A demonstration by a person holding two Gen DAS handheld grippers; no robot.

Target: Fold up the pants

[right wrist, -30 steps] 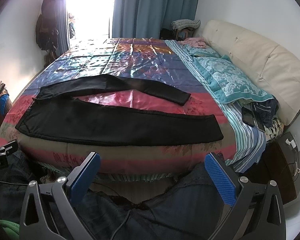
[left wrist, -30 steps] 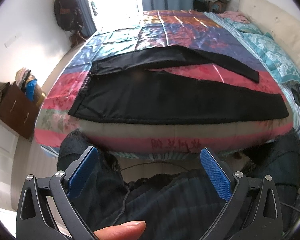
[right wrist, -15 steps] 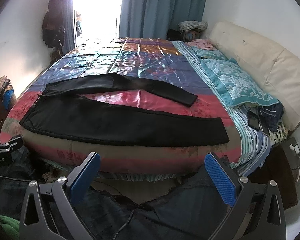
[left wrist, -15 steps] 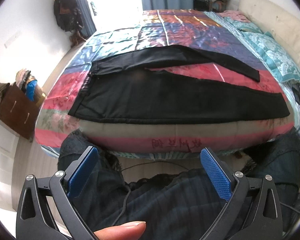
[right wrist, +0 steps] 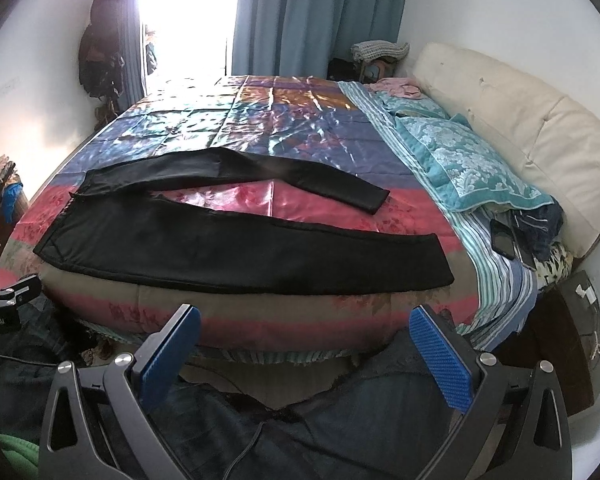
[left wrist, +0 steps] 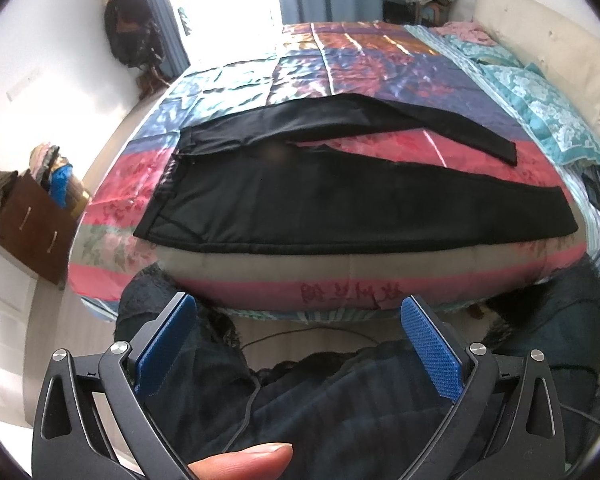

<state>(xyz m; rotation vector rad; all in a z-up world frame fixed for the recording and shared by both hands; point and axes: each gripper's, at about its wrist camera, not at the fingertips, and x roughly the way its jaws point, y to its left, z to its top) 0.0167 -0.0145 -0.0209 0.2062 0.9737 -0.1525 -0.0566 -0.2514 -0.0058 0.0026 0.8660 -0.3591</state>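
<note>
Black pants (left wrist: 340, 208) lie flat on the bed, waistband at the left, both legs spread apart toward the right. In the right wrist view the same pants (right wrist: 236, 248) stretch across the near part of the bed, the far leg ending near the middle right. My left gripper (left wrist: 298, 340) is open and empty, held below the bed's near edge over the person's lap. My right gripper (right wrist: 306, 350) is also open and empty, short of the bed edge, facing the near leg's cuff end.
A shiny patchwork quilt (right wrist: 260, 120) covers the bed. A teal pillow (right wrist: 472, 168) and a cream headboard (right wrist: 512, 120) are on the right, with a phone (right wrist: 504, 240) by the bed edge. A brown cabinet (left wrist: 32, 224) stands left. A thumb (left wrist: 244, 462) shows at the bottom.
Both grippers have moved slightly nearer the bed and a little higher; the pants appear a bit larger. The pants themselves have not moved, and both grippers stay open.
</note>
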